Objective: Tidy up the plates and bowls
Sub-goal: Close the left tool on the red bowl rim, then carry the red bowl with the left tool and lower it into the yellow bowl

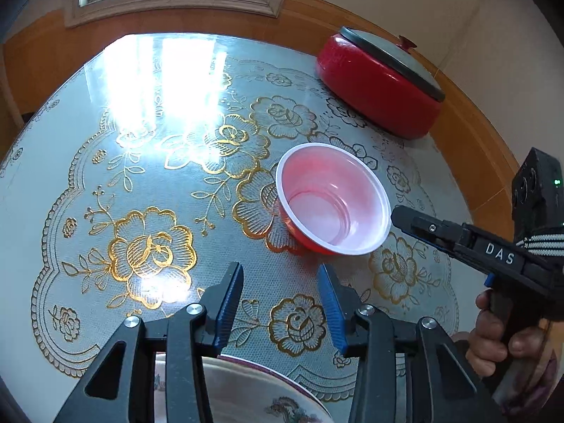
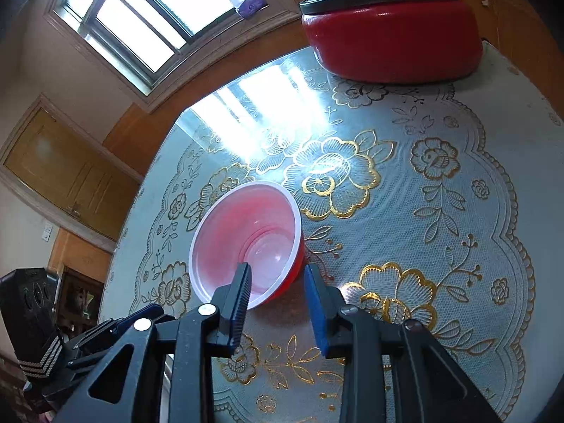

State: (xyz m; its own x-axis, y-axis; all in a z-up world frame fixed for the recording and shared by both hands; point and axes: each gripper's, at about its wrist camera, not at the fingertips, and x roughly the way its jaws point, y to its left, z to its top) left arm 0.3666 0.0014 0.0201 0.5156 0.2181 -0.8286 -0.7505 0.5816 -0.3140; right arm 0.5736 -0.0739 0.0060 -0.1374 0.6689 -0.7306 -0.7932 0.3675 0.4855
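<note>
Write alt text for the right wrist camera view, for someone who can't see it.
An open right gripper straddles the near rim of a red bowl with a white inside, one jaw inside the bowl and one outside, not yet closed. The bowl stands upright on a gold-flowered tablecloth; a lidded red pot sits at the far edge, below a window.

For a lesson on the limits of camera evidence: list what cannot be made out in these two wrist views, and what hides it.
- Patterned dish, left wrist view: mostly hidden by the left hand-held gripper and cut off by the bottom edge.
- Red bowl, right wrist view: near rim covered by one finger of the right hand-held gripper; contact cannot be told.
- Red pot, right wrist view: lid knob cut off by the top edge.
</note>
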